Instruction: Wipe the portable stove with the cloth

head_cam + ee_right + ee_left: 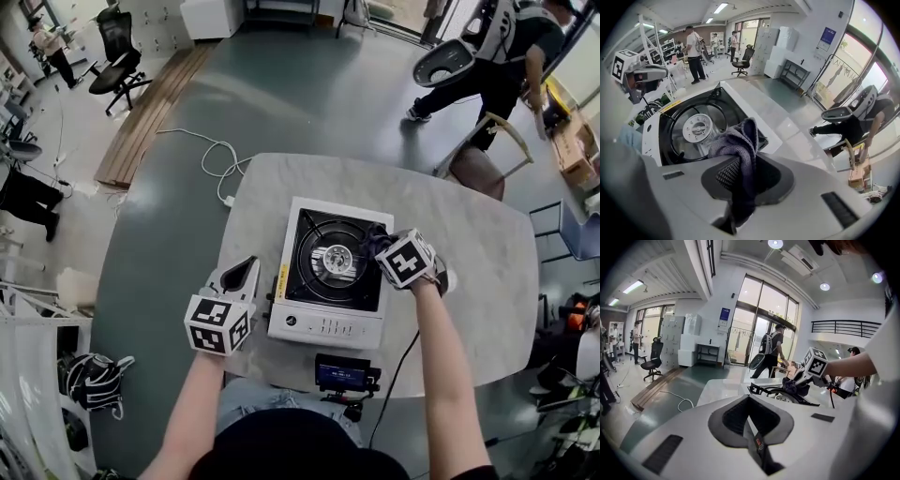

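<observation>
The portable stove (pixel 323 323) is white with a black top and a round burner (pixel 336 260), and stands in the middle of the table. My right gripper (pixel 380 246) is over the stove's right side, shut on a dark grey cloth (pixel 375 238). In the right gripper view the cloth (pixel 738 140) hangs bunched between the jaws of the right gripper (pixel 743 164), above the burner (pixel 697 127). My left gripper (pixel 246 270) rests on the table just left of the stove, shut and holding nothing. The left gripper view shows the left gripper (pixel 749 401) with the stove (pixel 773 392) beyond it.
The table (pixel 478 272) is pale marble with rounded corners. A small screen device (pixel 343 375) sits at its front edge, and a black cable (pixel 398 370) runs there. A white cord (pixel 220 159) lies on the floor. A person with a backpack (pixel 506 56) and a chair (pixel 478 164) are at the far right.
</observation>
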A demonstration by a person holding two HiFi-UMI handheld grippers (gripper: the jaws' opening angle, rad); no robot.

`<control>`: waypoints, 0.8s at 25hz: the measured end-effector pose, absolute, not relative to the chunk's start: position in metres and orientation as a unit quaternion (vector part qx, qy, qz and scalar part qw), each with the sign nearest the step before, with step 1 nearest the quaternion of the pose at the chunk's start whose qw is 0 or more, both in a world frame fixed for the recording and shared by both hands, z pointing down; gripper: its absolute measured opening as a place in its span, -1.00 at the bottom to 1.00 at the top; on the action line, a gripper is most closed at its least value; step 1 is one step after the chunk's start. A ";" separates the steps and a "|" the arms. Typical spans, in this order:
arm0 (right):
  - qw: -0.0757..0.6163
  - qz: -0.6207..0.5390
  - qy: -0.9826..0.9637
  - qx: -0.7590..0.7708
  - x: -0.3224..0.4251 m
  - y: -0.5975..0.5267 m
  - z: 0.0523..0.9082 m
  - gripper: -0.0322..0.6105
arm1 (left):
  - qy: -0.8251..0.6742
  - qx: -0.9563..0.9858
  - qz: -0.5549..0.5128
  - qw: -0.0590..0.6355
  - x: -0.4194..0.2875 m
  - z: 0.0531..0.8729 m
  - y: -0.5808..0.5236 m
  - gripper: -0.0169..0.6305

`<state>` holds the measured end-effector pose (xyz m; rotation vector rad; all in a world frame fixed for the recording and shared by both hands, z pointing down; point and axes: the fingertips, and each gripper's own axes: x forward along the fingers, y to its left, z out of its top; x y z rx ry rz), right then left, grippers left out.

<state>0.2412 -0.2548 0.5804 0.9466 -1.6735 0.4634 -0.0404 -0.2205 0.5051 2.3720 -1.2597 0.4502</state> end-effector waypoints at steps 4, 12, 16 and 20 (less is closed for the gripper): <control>0.545 0.197 -0.704 0.410 0.242 -0.253 0.574 -0.67 | -0.449 0.854 0.157 0.208 -0.040 0.503 -0.228 -0.93; 0.494 0.159 -0.711 0.474 0.269 -0.299 0.522 -0.67 | -0.452 0.855 0.144 0.208 -0.039 0.499 -0.238 -0.93; 0.428 0.214 -0.732 0.485 0.264 -0.323 0.511 -0.67 | -0.456 0.853 0.141 0.210 -0.041 0.500 -0.240 -0.93; 0.411 0.228 -0.735 0.488 0.259 -0.344 0.514 -0.67 | -0.462 0.849 0.141 0.215 -0.047 0.502 -0.240 -0.93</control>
